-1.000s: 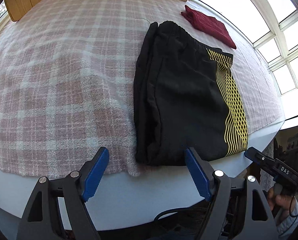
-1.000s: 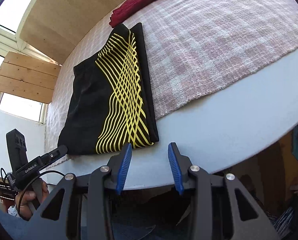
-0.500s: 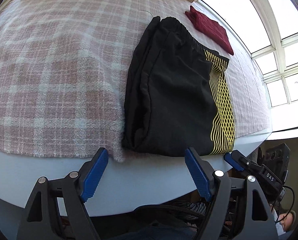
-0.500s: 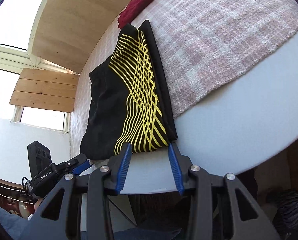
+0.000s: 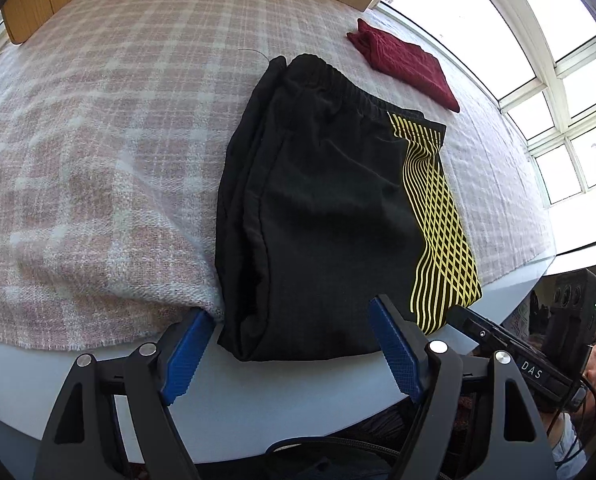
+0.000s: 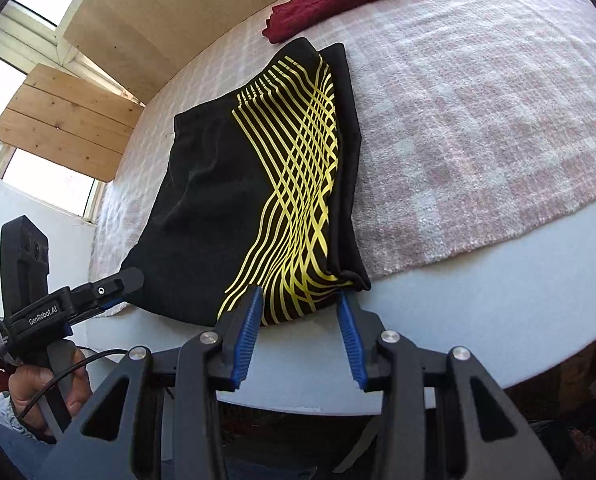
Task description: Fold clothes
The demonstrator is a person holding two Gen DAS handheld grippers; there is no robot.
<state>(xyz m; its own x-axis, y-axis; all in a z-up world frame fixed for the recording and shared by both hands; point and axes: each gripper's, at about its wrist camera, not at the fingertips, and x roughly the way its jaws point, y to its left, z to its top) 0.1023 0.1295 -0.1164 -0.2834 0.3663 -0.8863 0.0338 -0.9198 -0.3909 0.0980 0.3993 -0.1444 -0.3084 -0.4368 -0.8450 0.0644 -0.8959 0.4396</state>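
Left gripper (image 5: 294, 346) is at the near edge of the tabletop (image 5: 258, 400), jaws spread wide, nothing between them. Its blue pads (image 5: 184, 350) straddle the near hem of the black shorts (image 5: 321, 216); left pad sits right at the fringe of the plaid blanket (image 5: 78, 160), right pad in front of the hem just left of the yellow stripe pattern (image 5: 437, 216). Whether the pads touch cloth, cannot tell.

Right gripper (image 6: 299, 330) is also at the near edge, jaws parted, narrower gap than the left. It's lined up on the shorts' near right corner, the striped end, which lies between the two pad tips. Not clamped.

The shorts are folded lengthwise, lying flat on the blanket, near hem hanging just past the blanket's edge onto the bare white tabletop. Waistband points to the far side. Loose fold layers stack along the left side.

A hand (image 6: 46, 384) holds the left gripper's handle, seen in the right wrist view.

Far right of the tabletop, beyond the waistband and apart from it: a folded dark red garment (image 5: 403, 66) on the blanket. Behind that, windows (image 5: 537, 60) and wood panels (image 6: 66, 120).
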